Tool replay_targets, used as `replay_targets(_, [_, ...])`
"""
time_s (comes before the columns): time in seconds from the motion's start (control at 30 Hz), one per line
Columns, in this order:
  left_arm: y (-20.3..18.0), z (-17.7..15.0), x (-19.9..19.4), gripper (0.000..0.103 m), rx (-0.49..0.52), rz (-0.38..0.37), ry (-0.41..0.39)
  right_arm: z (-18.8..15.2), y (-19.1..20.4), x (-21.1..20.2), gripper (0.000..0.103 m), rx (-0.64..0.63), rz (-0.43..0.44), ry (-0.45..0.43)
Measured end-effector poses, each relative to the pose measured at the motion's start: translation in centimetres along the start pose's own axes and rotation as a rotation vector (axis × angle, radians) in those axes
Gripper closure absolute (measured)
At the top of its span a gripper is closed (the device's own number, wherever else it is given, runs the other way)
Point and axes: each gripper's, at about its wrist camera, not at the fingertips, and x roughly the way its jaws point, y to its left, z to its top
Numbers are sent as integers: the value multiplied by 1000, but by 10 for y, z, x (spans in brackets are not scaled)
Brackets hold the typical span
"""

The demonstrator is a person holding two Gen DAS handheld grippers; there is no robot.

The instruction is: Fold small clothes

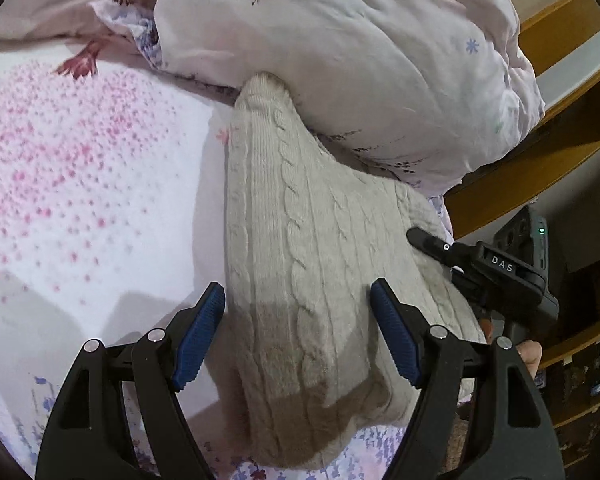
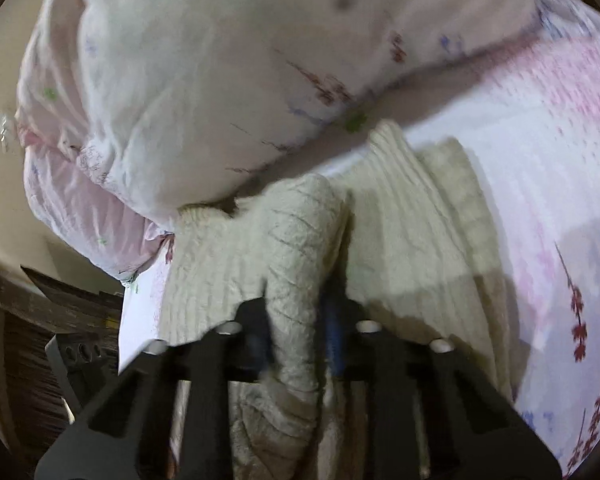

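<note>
A cream cable-knit sweater [image 1: 300,240] lies on the bed sheet, folded into a long strip whose far end touches the pillow. My left gripper [image 1: 298,300] stands open just above its near part, blue pads [image 1: 200,332] wide on either side and not pressing the knit. The right gripper [image 1: 424,240] shows at the sweater's right edge in the left wrist view. In the blurred right wrist view my right gripper [image 2: 300,320] is shut on a bunched fold of the sweater [image 2: 296,248], which rises between the two fingers.
A large white floral pillow [image 1: 360,60] lies behind the sweater. The pink-dotted bed sheet [image 1: 80,168] spreads to the left. A wooden bed frame [image 1: 556,128] and shelves run along the right. A finger of the person's hand [image 1: 530,354] shows by the right gripper's handle.
</note>
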Motion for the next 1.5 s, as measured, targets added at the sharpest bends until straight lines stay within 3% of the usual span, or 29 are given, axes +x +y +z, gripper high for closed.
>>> replay_targets(0.13, [1,0,-6,28,7,-11,-8,0,25,-28,87,-146,-66,-133])
replay_targets(0.23, [0,-1,-8,28,13,-21,-7,4,28,-43,88,-185,-121,-179])
replay_targets(0.43, [-7,-5,0,28,32,-41,24,7,13,-47,89,-206,-244,-161])
replay_targets(0.67, [-13,-12,4,29,59,-69,54,9,6,-52,90,-215,-281,-193])
replay_targets(0.83, [-15,-14,9,29,67,-71,72,7,-18,-31,86,-150,-352,-113])
replay_targets(0.9, [-15,-16,10,29,60,-79,84,5,-29,-35,77,-107,-343,-121])
replay_targets(0.93, [-15,-16,9,29,58,-81,86,3,-30,-41,65,-92,-337,-131])
replay_targets(0.97, [-15,-17,8,29,57,-82,87,1,-31,-50,60,-80,-328,-142])
replay_targets(1.07, [-12,-20,4,29,41,-96,94,-12,-32,-72,55,-80,-262,-152])
replay_targets(1.17, [-7,-25,-1,32,30,-108,99,-35,-36,-90,55,-91,-187,-121])
replay_targets(1.33, [-5,-32,-4,41,27,-100,99,-69,-35,-99,56,-112,-149,-89])
replay_targets(1.5, [-4,-38,-8,47,24,-83,94,-86,-31,-94,74,-155,-137,-63])
